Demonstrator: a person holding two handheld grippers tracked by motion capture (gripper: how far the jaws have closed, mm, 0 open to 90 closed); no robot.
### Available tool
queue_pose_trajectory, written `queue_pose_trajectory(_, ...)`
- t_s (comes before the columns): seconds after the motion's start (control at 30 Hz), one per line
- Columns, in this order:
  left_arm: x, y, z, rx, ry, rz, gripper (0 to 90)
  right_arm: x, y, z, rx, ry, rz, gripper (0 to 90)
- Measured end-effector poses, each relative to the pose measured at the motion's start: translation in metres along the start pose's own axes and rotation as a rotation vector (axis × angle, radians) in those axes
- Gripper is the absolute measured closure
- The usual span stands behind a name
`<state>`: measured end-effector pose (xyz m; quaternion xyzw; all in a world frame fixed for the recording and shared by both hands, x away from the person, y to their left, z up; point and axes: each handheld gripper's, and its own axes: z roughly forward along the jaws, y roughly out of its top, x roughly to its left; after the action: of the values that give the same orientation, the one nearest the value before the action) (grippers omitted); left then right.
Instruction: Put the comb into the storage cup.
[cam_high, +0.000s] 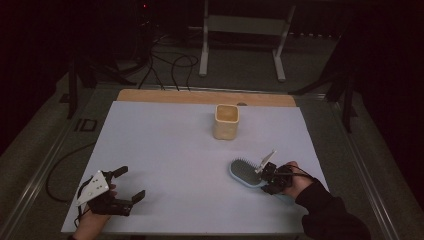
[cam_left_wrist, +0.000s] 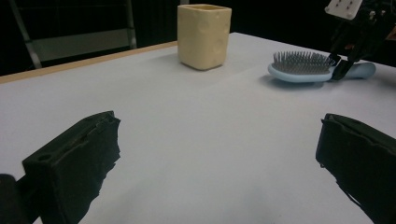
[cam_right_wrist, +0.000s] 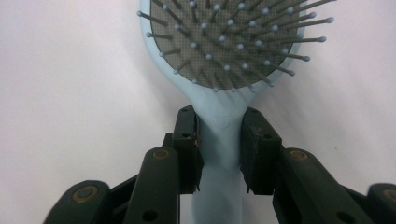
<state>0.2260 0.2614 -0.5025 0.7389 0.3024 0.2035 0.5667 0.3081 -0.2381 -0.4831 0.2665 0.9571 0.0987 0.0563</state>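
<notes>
While the white bench (cam_high: 165, 150) is mostly bare, a yellow cup (cam_high: 226, 121) stands upright toward its far edge, well apart from everything else. Nearer the person, the light blue hairbrush (cam_high: 245, 172) lies bristles up. The right gripper (cam_right_wrist: 219, 140) has its jaws clamped on the brush's handle neck. The left gripper (cam_high: 127, 185) sits at the near left, jaws spread wide around nothing.

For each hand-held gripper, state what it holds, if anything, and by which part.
The right hand-held gripper clamps the light blue hairbrush at the neck of its handle, just below the bristle pad. The left hand-held gripper holds nothing; its jaws stand wide open.
</notes>
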Motion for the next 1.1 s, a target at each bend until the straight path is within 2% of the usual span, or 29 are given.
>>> queue_pose_trajectory(0.07,0.0,0.0,0.0,0.0,-0.001,0.0,0.0,0.0,0.001,-0.001,-0.009,0.013,-0.006,70.2)
queue_pose_trajectory(0.1,0.0,0.0,0.0,0.0,0.0,0.0,0.0,0.001,0.001,-0.002,-0.034,0.001,-0.003,70.1)
queue_pose_trajectory(0.17,0.0,0.0,0.0,0.0,0.0,-0.001,0.0,0.001,0.003,-0.004,-0.052,0.011,-0.003,70.2)
queue_pose_trajectory(0.2,0.0,0.0,0.0,0.0,0.0,0.0,0.0,0.001,0.003,-0.005,-0.08,0.003,0.006,70.2)
queue_pose_trajectory(0.27,0.0,0.0,0.0,0.001,0.001,0.002,0.0,0.001,0.005,-0.005,-0.111,0.017,0.016,70.1)
queue_pose_trajectory(0.37,0.0,0.0,0.0,0.001,0.001,0.001,0.0,0.002,0.008,-0.006,-0.185,0.013,0.06,70.1)
queue_pose_trajectory(0.4,0.0,0.0,0.0,0.001,0.001,0.001,0.0,0.003,0.009,-0.006,-0.196,0.029,0.065,70.1)
queue_pose_trajectory(0.43,0.0,0.0,0.0,0.001,0.001,0.001,0.0,0.004,0.011,-0.006,-0.218,0.015,0.074,70.2)
queue_pose_trajectory(0.5,0.0,0.0,0.0,0.001,0.0,0.001,0.0,0.003,0.012,-0.006,-0.23,0.027,0.081,70.2)
queue_pose_trajectory(0.53,0.0,0.0,0.0,0.001,0.0,0.001,0.0,0.004,0.014,-0.007,-0.265,0.015,0.089,70.2)
queue_pose_trajectory(0.73,0.001,0.0,0.0,0.001,0.0,0.0,0.0,0.005,0.02,-0.012,-0.31,0.009,0.094,70.1)
queue_pose_trajectory(0.97,0.001,0.0,0.0,0.001,0.0,0.001,0.0,0.007,0.031,-0.023,-0.395,-0.053,0.113,70.2)
queue_pose_trajectory(1.1,0.001,0.0,0.0,0.0,-0.001,-0.001,0.0,0.006,0.036,-0.027,-0.425,-0.069,0.129,70.1)
